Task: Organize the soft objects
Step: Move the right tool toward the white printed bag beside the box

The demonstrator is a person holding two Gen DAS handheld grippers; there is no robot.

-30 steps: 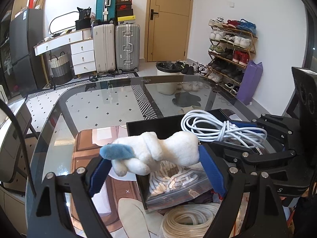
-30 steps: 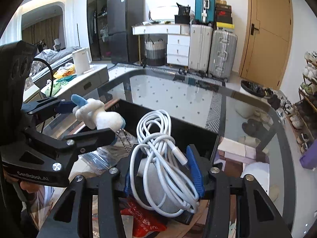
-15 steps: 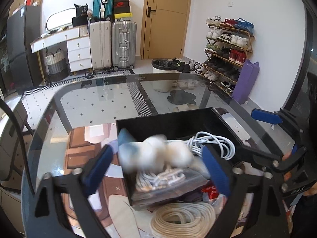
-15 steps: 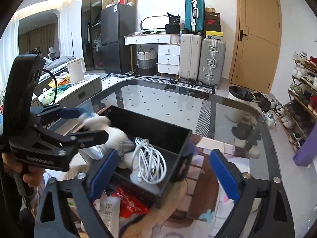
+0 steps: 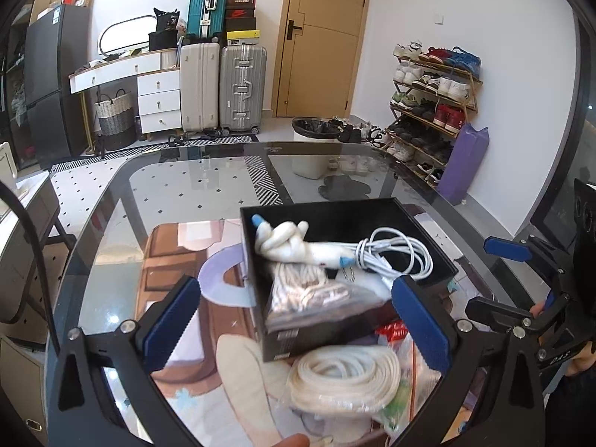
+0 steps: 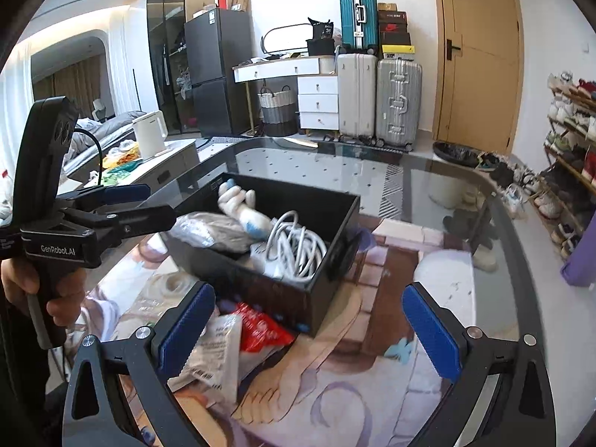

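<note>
A second ago the left claw [image 5: 294, 318] pinched the white plush toy [image 5: 287, 240] and the right claw [image 6: 309, 329] pinched the white cable coil [image 6: 298, 247]; both things now lie loose inside the black box [image 5: 327, 335] on the glass counter [image 5: 167, 193]. Both claws are spreading their jaws wider at this moment, with nothing between the blue pads, and both have drawn back from the box.

The toy rests at the box's far left corner, blue-tipped end up against the wall, its other end touching the cable coil, which fills the right side. Beneath them sits a clear bag [image 5: 309, 294] of pale cord.

Just in front of the box, on the near side — a flat coil of cream rope [image 5: 342, 376], a red packet [image 6: 257, 329] and a white printed pouch [image 6: 219, 354], all crowded against the box's front wall. A person's hand [image 6: 41, 290] grips the left tool's handle at the left edge of the right wrist view. Beyond the counter stand suitcases [image 5: 223, 85], a white drawer unit [image 5: 158, 98] and a shoe rack [image 5: 432, 93].
</note>
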